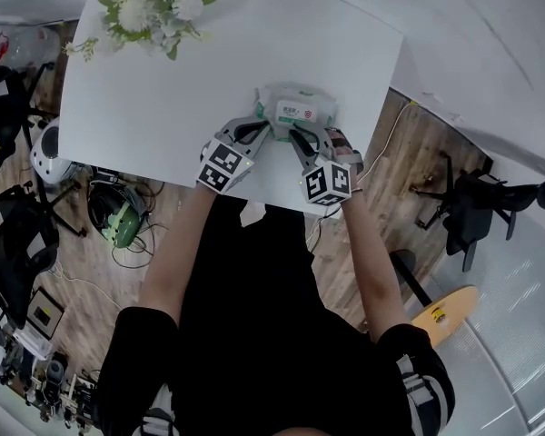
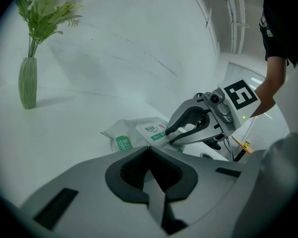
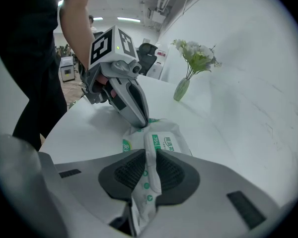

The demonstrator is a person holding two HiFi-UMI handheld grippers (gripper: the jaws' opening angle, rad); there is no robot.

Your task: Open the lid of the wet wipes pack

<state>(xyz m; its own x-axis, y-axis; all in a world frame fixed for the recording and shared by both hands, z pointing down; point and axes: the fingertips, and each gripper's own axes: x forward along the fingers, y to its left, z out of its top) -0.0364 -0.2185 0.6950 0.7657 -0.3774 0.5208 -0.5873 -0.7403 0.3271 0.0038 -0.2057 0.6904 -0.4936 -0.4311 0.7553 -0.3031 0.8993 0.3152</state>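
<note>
The wet wipes pack (image 1: 298, 107), white with green print, lies flat near the front edge of the white table (image 1: 154, 116). My right gripper (image 1: 296, 137) comes at it from the near side. In the right gripper view this gripper (image 3: 149, 155) is shut on a raised fold of the pack's (image 3: 165, 139) film. My left gripper (image 1: 259, 133) is shut, and its tip (image 3: 141, 122) rests on the pack's left end. In the left gripper view the jaws (image 2: 149, 149) meet with nothing between them, the pack (image 2: 134, 138) lies just ahead, and the right gripper (image 2: 170, 135) reaches onto it.
A vase of white flowers (image 1: 150, 7) stands at the table's far left corner, well away from the pack. Beyond the table's near edge are a wooden floor, office chairs (image 1: 468, 207) and cables (image 1: 118, 216). A white wall rises behind the table.
</note>
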